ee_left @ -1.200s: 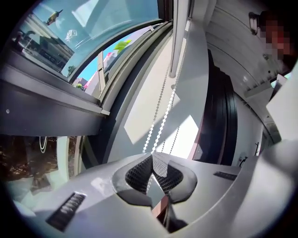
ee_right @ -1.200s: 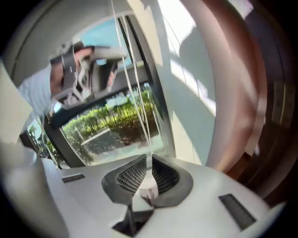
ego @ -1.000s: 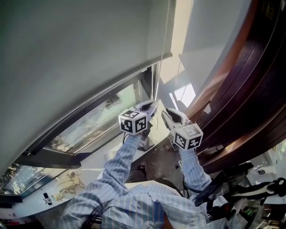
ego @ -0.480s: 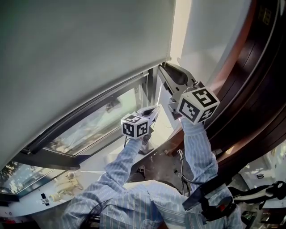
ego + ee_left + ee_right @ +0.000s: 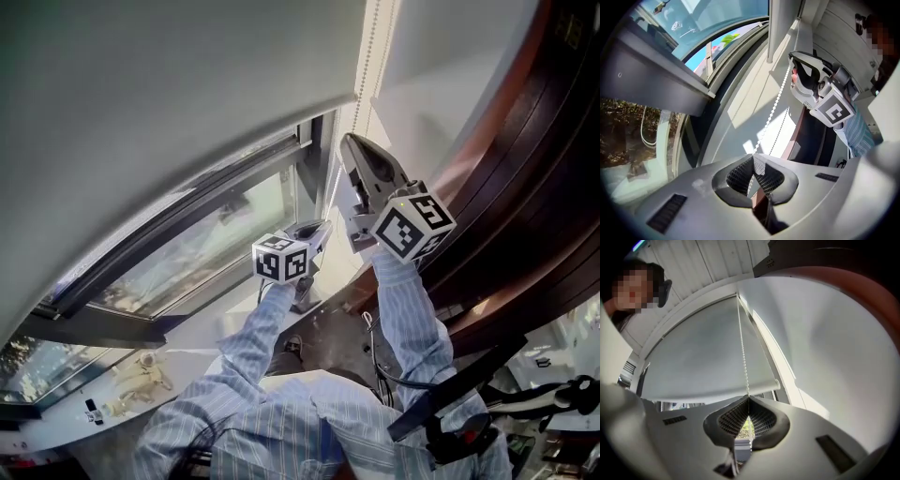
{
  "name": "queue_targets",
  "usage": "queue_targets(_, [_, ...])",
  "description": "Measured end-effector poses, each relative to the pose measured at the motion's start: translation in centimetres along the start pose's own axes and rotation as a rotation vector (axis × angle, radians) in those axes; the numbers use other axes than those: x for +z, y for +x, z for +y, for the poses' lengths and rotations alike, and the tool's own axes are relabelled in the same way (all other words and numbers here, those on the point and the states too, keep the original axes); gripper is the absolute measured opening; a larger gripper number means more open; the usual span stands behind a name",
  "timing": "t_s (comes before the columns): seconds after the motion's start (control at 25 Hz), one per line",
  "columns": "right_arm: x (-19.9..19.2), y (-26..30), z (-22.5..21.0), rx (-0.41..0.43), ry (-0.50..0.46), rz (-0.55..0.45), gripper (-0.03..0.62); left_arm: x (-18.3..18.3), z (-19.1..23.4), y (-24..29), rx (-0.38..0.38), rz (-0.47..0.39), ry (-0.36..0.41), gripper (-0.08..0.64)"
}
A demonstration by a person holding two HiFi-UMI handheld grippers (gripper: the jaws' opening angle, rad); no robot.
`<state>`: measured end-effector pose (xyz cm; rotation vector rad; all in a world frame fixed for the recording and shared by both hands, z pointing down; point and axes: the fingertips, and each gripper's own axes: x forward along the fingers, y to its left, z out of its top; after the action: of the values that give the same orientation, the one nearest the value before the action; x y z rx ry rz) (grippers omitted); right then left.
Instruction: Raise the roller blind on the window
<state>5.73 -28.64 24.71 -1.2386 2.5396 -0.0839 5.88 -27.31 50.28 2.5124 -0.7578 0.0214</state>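
Above, fingers of the right gripper (image 5: 748, 398) clench the cord (image 5: 742, 348) just below the blind (image 5: 703, 362); lower down, fingers of the left gripper (image 5: 753, 157) clench the same cord, beside the window (image 5: 216, 244).

At the lower left of my head view, I see the white window sill (image 5: 211, 339) carrying a pale crumpled bundle (image 5: 141, 378) and a small dark object (image 5: 90, 409).
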Motion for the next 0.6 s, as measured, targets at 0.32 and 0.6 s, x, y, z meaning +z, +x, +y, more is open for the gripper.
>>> queue_targets(0.32, [-13.7, -3.4, -3.1, -0.132, 0.079, 0.213, 0.006, -12.6, 3.8, 0.0, 0.081, 0.3, -0.105, 0.005])
queue_targets(0.6, [-26.1, -7.9, -5.0, -0.246, 0.166, 0.442, 0.006, -21.4, 5.4, -2.1, 0.113, 0.508, -0.059, 0.008])
